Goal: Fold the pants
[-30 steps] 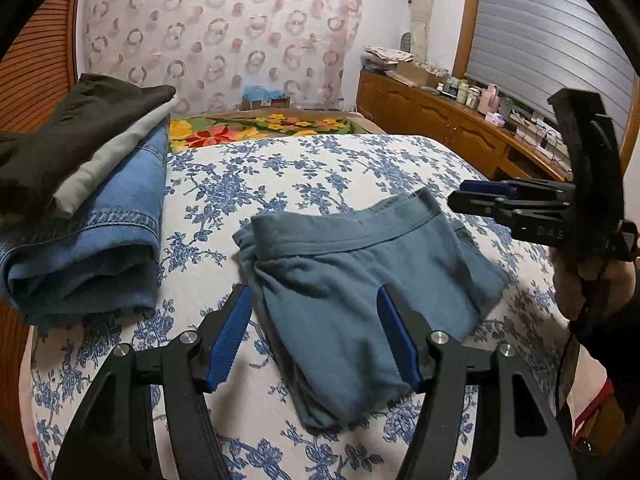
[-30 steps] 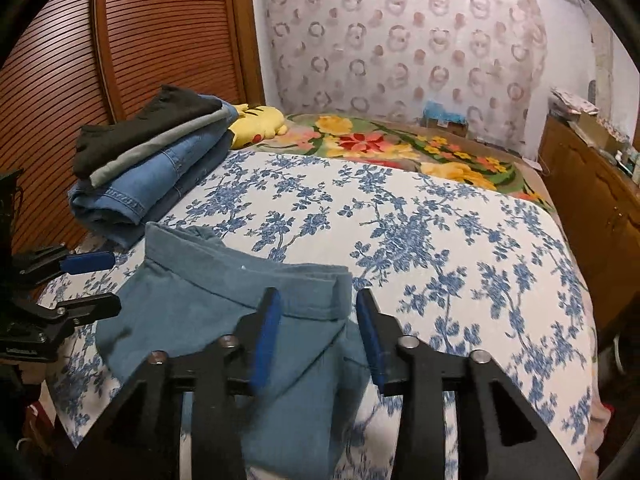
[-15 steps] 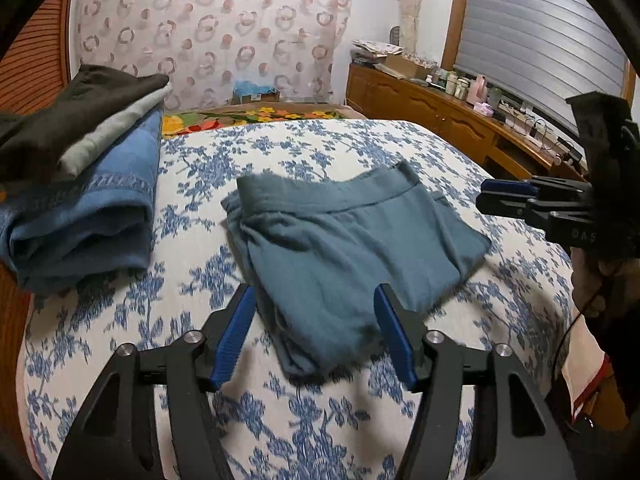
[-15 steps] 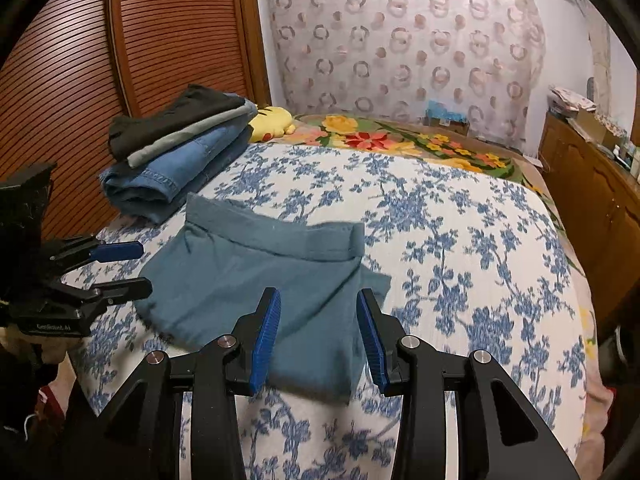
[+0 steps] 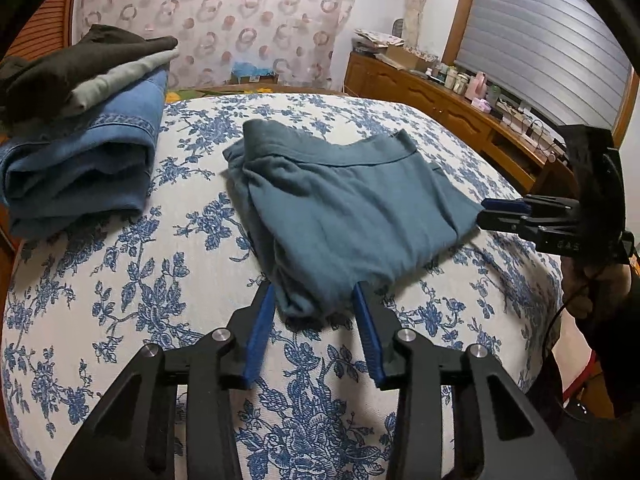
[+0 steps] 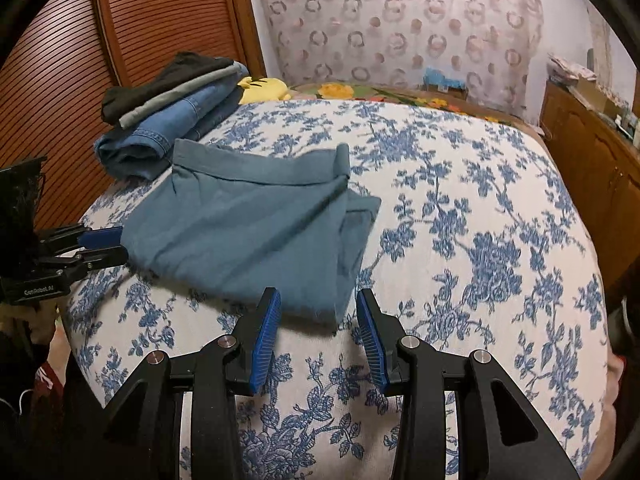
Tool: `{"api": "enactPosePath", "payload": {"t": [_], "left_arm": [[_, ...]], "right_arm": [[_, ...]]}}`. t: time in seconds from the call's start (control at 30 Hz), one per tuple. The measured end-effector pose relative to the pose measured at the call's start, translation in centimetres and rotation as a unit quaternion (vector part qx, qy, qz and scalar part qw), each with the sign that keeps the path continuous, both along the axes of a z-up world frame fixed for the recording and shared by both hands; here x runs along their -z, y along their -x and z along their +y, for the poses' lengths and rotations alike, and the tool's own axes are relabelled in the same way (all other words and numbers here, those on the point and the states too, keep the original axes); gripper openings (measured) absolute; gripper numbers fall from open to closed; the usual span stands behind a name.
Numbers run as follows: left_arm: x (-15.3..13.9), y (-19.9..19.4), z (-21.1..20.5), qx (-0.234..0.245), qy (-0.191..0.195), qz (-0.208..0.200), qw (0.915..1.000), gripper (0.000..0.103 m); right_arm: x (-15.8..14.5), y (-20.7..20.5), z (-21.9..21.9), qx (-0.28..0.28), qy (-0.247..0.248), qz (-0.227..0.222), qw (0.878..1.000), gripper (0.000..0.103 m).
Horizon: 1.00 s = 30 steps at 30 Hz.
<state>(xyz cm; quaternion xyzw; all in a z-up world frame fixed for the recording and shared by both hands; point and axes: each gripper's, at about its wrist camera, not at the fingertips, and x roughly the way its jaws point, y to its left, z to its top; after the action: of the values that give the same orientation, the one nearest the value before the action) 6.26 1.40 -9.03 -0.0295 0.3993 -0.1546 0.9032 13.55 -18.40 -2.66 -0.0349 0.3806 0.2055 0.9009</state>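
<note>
Teal pants (image 5: 344, 208) lie folded into a rough rectangle on the blue-flowered bedspread (image 5: 120, 304); they also show in the right wrist view (image 6: 248, 236). My left gripper (image 5: 314, 300) is open, its fingertips on either side of the near corner of the pants, holding nothing. My right gripper (image 6: 318, 312) is open just before the near edge of the pants, also empty. In the left wrist view the right gripper (image 5: 486, 212) shows at the pants' right corner. In the right wrist view the left gripper (image 6: 118, 246) shows at their left corner.
A stack of folded clothes, jeans (image 5: 80, 172) under a grey and a dark garment, sits at the bed's left; it also shows in the right wrist view (image 6: 168, 120). A yellow plush (image 6: 264, 88) lies behind it. A wooden dresser (image 5: 440, 108) runs along the right.
Both grippers have pulled back toward the near bed edge, away from over the pants, which now lie flat. The left jaws have narrowed somewhat but stay open.
</note>
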Motion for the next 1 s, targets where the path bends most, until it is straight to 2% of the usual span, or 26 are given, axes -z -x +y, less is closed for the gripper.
{"api": "enactPosePath", "payload": {"t": [0.17, 0.23, 0.4, 0.57, 0.63, 0.77, 1.0], "left_arm": [[0.3, -0.2, -0.4, 0.006, -0.004, 0.006, 1.0, 0.042], [0.4, -0.3, -0.5, 0.006, -0.01, 0.008, 0.9999, 0.042], [0.7, -0.5, -0.6, 0.005, -0.01, 0.006, 0.9999, 0.041], [0.6, -0.8, -0.4, 0.004, 0.001, 0.007, 1.0, 0.017], [0.4, -0.6, -0.2, -0.002, 0.004, -0.003, 1.0, 0.012], [-0.2, -0.2, 0.5, -0.007, 0.007, -0.014, 0.9999, 0.011], [-2.5, 1.7, -0.1, 0.007, -0.004, -0.037, 0.9993, 0.011]], "right_arm": [[0.5, -0.5, 0.2, -0.001, -0.006, 0.007, 1.0, 0.04], [0.6, -0.6, 0.3, -0.004, -0.007, 0.008, 1.0, 0.034], [0.8, -0.7, 0.3, -0.006, -0.009, 0.007, 1.0, 0.028], [0.9, -0.5, 0.1, -0.007, -0.012, 0.002, 1.0, 0.016], [0.7, -0.3, -0.1, 0.0, -0.013, -0.011, 1.0, 0.008], [0.3, 0.9, -0.1, 0.011, -0.001, -0.035, 0.999, 0.006], [-0.7, 3.3, -0.2, -0.001, -0.009, -0.036, 0.999, 0.006]]}}
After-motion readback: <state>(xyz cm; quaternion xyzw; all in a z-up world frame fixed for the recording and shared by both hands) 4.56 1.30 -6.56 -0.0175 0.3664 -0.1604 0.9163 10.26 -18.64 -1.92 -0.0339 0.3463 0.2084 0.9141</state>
